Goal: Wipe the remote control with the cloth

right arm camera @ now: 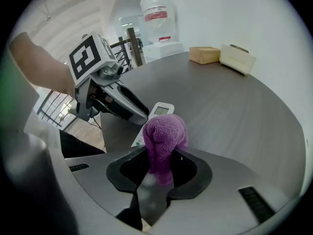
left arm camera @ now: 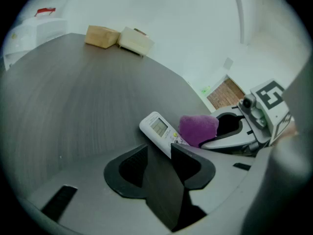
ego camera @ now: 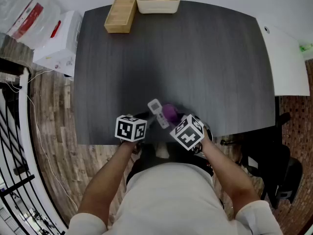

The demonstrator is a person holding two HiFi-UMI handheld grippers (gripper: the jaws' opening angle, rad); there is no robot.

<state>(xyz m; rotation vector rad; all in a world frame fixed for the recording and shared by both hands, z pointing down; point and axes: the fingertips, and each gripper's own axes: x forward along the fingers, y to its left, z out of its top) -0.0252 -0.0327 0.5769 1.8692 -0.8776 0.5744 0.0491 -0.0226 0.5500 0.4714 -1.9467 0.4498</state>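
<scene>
Head view puts the remote control (ego camera: 155,110) above the dark table (ego camera: 195,58), close to its near edge; its screen print is too small to read. My left gripper (left arm camera: 160,156) clamps its lower end. My right gripper (right arm camera: 159,168) pinches the purple cloth (right arm camera: 164,136), which lies against the remote's side. Bare tabletop runs wide beyond, to a wooden box (ego camera: 121,13) and a cream tray (ego camera: 157,1).

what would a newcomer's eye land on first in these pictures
The fuzzy purple cloth, pinched by the right gripper, stands out near the front edge of the dark grey wooden table. Right next to it, the left gripper grips a white remote control with a small screen.
</scene>
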